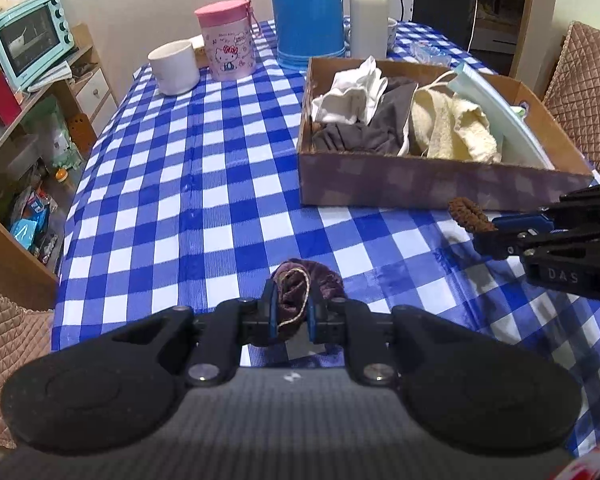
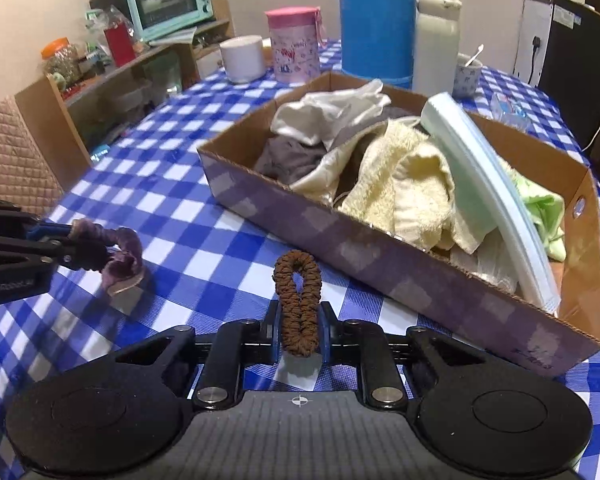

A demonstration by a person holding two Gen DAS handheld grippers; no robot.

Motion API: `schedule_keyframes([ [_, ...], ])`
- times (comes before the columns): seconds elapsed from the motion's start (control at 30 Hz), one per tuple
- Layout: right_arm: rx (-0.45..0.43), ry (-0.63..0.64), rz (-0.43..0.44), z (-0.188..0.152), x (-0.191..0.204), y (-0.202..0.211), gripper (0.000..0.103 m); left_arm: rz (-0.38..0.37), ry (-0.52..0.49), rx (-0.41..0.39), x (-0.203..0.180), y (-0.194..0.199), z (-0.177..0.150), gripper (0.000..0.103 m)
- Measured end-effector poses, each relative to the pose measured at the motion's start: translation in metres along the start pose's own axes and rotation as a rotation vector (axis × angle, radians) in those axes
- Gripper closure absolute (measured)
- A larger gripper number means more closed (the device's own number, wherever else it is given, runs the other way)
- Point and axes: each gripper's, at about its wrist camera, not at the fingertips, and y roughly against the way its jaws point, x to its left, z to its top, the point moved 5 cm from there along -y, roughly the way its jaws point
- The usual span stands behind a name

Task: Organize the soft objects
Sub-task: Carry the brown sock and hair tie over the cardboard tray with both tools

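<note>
1. One large table with a blue-and-white checked cloth (image 1: pixel 204 184) carries everything; the landmark on it is the shallow brown cardboard box (image 2: pixel 380 256) with a pale checked pattern on its outer wall.
2. Behind the box stands a tall blue plastic thermos jug (image 1: pixel 308 12), and just beside the jug a white insulated bottle (image 1: pixel 367 12).
3. Inside the box lie the soft things already collected: a crumpled white cloth (image 2: pixel 332 112), a grey fabric piece (image 2: pixel 288 156), a pale yellow terry towel (image 2: pixel 404 184), and a stack of light blue face masks (image 2: pixel 480 184) which leans over the towel.
4. Behind the box and to its left stand a pink cartoon-printed cup with a lid (image 1: pixel 228 40) and a plain white ceramic mug (image 1: pixel 174 66).
5. In front of the box, near its front wall, the right gripper (image 2: pixel 300 332) pinches a brown braided hair tie (image 2: pixel 298 304); the loop stands upright between the blue pads, above the cloth.
6. In front of the box and well to its left, the left gripper (image 1: pixel 292 312) is pressed together on a dark purple velvet scrunchie (image 1: pixel 300 288), whose loose part hangs low to the cloth.
</note>
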Motion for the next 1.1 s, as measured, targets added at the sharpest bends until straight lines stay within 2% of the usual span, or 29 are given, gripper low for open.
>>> schedule_keyframes([
  [0.3,-0.04,-0.003,0.004,0.007,-0.002,0.03,0.084,-0.014,-0.02,-0.073,-0.006,0.021,0.019,0.089],
  [0.67,-0.118,-0.03,-0.028,0.031,-0.029,0.056,0.084,-0.037,-0.046,-0.178,-0.02,0.033,0.064,0.089],
  [1.1,-0.158,-0.057,-0.082,0.044,-0.064,0.069,0.084,-0.051,-0.069,-0.222,-0.031,0.025,0.096,0.089],
])
